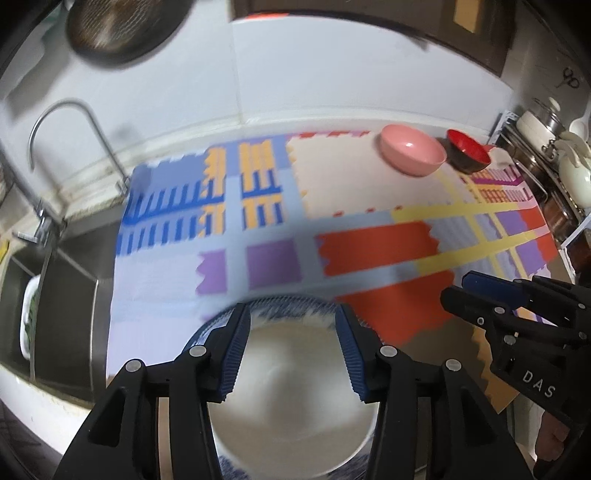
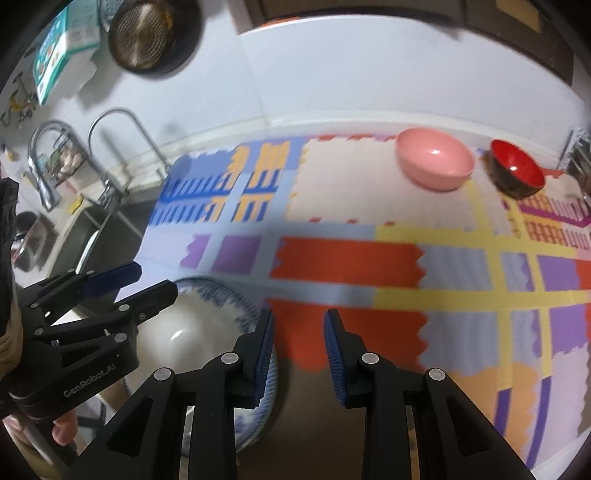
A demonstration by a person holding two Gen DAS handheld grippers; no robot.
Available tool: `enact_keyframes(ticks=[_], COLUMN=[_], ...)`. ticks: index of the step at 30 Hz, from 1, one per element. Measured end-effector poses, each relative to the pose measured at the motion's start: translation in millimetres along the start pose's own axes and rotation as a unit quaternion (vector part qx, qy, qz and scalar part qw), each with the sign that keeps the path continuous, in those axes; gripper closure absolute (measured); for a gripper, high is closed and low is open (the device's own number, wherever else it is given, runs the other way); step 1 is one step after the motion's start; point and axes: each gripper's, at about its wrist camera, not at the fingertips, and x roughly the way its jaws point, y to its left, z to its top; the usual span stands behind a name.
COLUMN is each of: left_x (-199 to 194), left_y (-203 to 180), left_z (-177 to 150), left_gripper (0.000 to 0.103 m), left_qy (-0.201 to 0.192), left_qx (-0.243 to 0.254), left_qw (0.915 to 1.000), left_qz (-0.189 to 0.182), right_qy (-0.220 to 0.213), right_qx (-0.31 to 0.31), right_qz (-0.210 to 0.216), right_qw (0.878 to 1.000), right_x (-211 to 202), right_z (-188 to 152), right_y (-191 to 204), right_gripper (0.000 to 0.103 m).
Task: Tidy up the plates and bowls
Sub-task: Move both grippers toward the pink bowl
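Left tool (image 1: 293, 347) parted over blue-rimmed bowl (image 1: 291, 417).

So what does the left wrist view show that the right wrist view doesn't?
Only the left wrist view: the pot rack at the far right, and a white dish in the sink.

Only the right wrist view: a second faucet, a teal box on the wall, and a fingertip under the left gripper.

Both: the blue-white bowl, pink bowl, red bowl, mat, hanging pan and the open right gripper.
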Motion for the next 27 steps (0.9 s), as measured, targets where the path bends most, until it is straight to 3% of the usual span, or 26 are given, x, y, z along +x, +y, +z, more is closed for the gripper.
enact_keyframes(ticks=[10,16,27], left_x=[4.0,18.5,66.2], left_y=[-50.1,-70.9,-90.9], left_z=[58.6,90.0,157.9], left_gripper=[0.05,0.049,0.049], left_qy=[-0.035,-0.033,-0.019], left_qx=[0.04,0.052,0.077], left_qw=[0.9986,0.998,0.9967], left_qz=[-0.004,-0.014,-0.021], right_qy=[-0.046,-0.056,-0.077], right_qx=[0.022,0.037,0.079], right_qz=[-0.041,-0.046,-0.075], right_qw=[0.998,0.997,0.991], right_x=[-17.7,-14.7,12.6], right_z=[39.7,66.8,110.9], right_y=[-67.2,-99.5,-152.7], right_gripper=[0.074,0.068,0.068])
